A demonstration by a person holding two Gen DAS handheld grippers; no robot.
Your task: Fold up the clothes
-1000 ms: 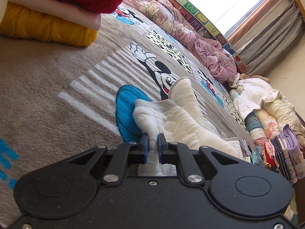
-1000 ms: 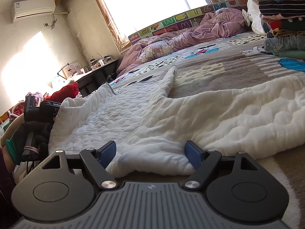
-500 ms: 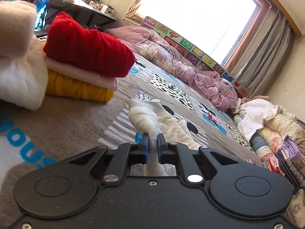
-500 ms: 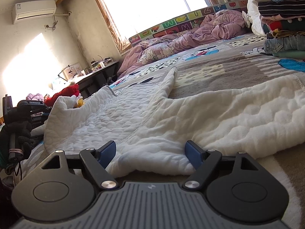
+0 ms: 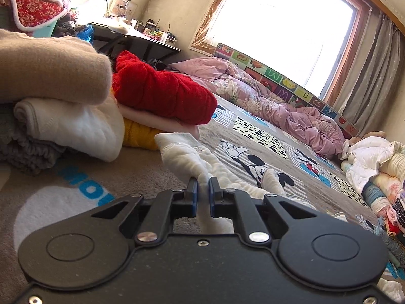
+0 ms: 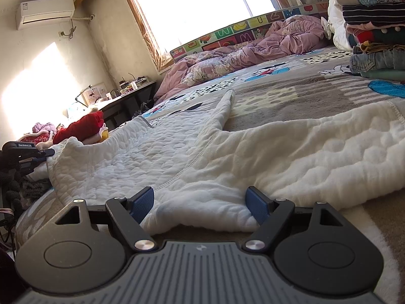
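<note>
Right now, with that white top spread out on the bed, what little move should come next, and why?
Probably close the right gripper on the hem. Its jaws stand open around the near edge of the white top, while the left gripper is already shut on another part. With both ends held, the top could be lifted and folded.

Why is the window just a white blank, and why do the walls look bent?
Left wrist view: the window is blown out by daylight, and its frame curves from the fisheye lens. Right wrist view: the same glare, a sun patch on the wall, corners darkened.
</note>
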